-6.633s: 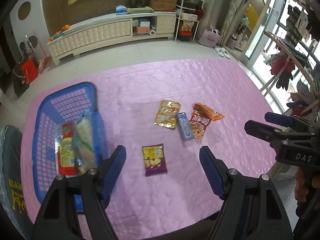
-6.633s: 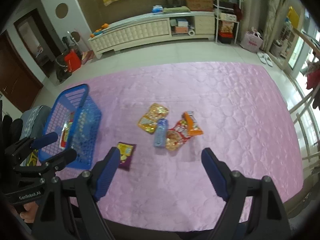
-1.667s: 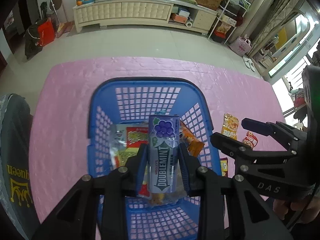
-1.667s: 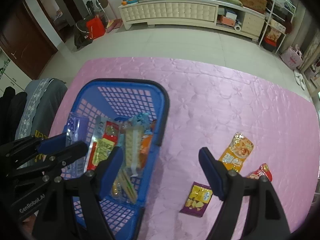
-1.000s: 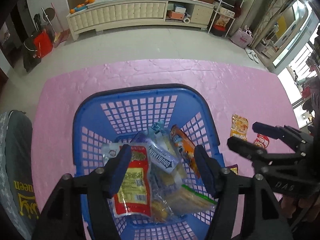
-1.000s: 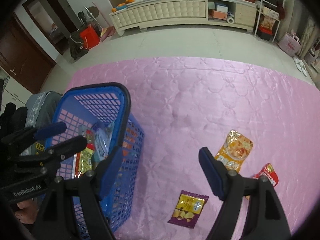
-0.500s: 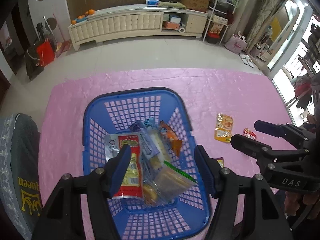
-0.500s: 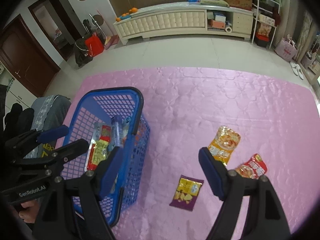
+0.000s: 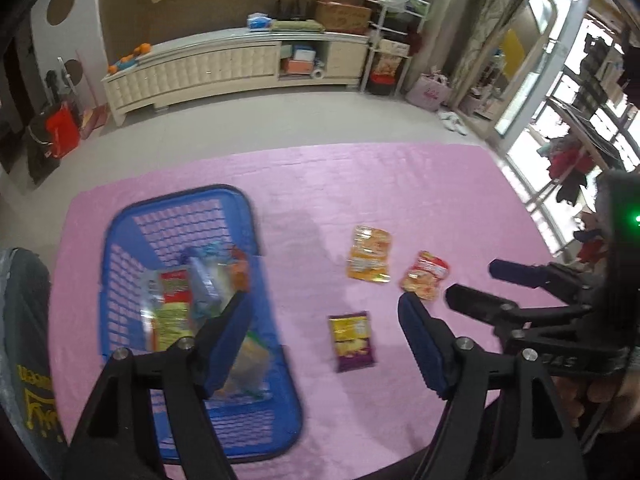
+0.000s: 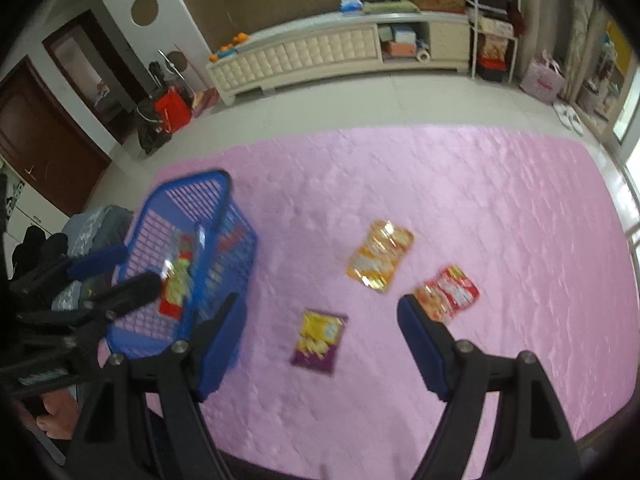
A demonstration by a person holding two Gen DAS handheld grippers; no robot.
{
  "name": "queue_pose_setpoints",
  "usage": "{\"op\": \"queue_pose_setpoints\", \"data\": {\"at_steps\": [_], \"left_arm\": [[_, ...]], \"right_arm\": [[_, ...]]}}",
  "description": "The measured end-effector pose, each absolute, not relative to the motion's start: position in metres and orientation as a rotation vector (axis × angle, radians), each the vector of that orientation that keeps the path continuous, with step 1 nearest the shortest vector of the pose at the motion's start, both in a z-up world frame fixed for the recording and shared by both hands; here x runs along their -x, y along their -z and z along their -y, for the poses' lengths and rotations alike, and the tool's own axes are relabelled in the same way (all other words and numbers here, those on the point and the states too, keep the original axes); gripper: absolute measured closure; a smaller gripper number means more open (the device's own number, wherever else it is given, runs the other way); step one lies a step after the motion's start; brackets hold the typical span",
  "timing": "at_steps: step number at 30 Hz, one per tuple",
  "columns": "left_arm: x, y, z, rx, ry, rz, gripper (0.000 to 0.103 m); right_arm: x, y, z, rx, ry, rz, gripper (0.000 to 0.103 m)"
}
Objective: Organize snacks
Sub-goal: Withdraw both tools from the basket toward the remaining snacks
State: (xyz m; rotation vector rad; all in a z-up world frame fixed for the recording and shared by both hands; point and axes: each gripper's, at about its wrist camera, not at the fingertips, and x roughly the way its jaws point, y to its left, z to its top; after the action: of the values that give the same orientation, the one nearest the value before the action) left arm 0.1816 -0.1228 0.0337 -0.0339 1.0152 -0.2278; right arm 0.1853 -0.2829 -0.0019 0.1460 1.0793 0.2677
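A blue plastic basket (image 9: 124, 240) (image 10: 188, 188) sits on the left of the pink quilted cloth (image 9: 420, 200) with several snack packs in it. Three packs lie loose on the cloth: a purple-and-yellow one (image 9: 352, 340) (image 10: 319, 341), an orange-yellow one (image 9: 369, 253) (image 10: 380, 255) and a red one (image 9: 425, 275) (image 10: 448, 293). My left gripper (image 9: 326, 342) hangs above the cloth right of the basket, its jaws opening, nothing between them. My right gripper (image 10: 320, 346) stands open and empty over the purple pack; it shows at the right of the left wrist view (image 9: 500, 286).
A dark garment with yellow print (image 9: 24, 360) lies left of the basket. Beyond the cloth's far edge is bare floor, then a long white cabinet (image 9: 224, 68) and shelves (image 9: 396, 40). A clothes rack (image 9: 592, 128) stands by the window at the right.
Both grippers have drawn back and to the right, away from the basket, which now sits further left in both views. The left gripper's jaws stand wider than before.
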Motion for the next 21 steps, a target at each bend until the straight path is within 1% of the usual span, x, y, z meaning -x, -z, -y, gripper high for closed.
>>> {"op": "queue_pose_setpoints", "data": {"at_steps": [2, 3, 13, 21], "left_arm": [[-0.178, -0.026, 0.142, 0.0, 0.239, -1.026, 0.024], [-0.177, -0.023, 0.15, -0.021, 0.243, -1.027, 0.024], [-0.16, -0.002, 0.201, -0.055, 0.279, -1.049, 0.023], [-0.155, 0.04, 0.219, -0.057, 0.257, -1.109, 0.023]], "right_arm": [[-0.181, 0.007, 0.296, -0.165, -0.252, -1.088, 0.022], [-0.179, 0.009, 0.303, -0.177, -0.243, -1.093, 0.022], [-0.162, 0.039, 0.358, -0.22, -0.191, -1.142, 0.022], [-0.147, 0.062, 0.374, -0.186, -0.173, -1.131, 0.022]]}}
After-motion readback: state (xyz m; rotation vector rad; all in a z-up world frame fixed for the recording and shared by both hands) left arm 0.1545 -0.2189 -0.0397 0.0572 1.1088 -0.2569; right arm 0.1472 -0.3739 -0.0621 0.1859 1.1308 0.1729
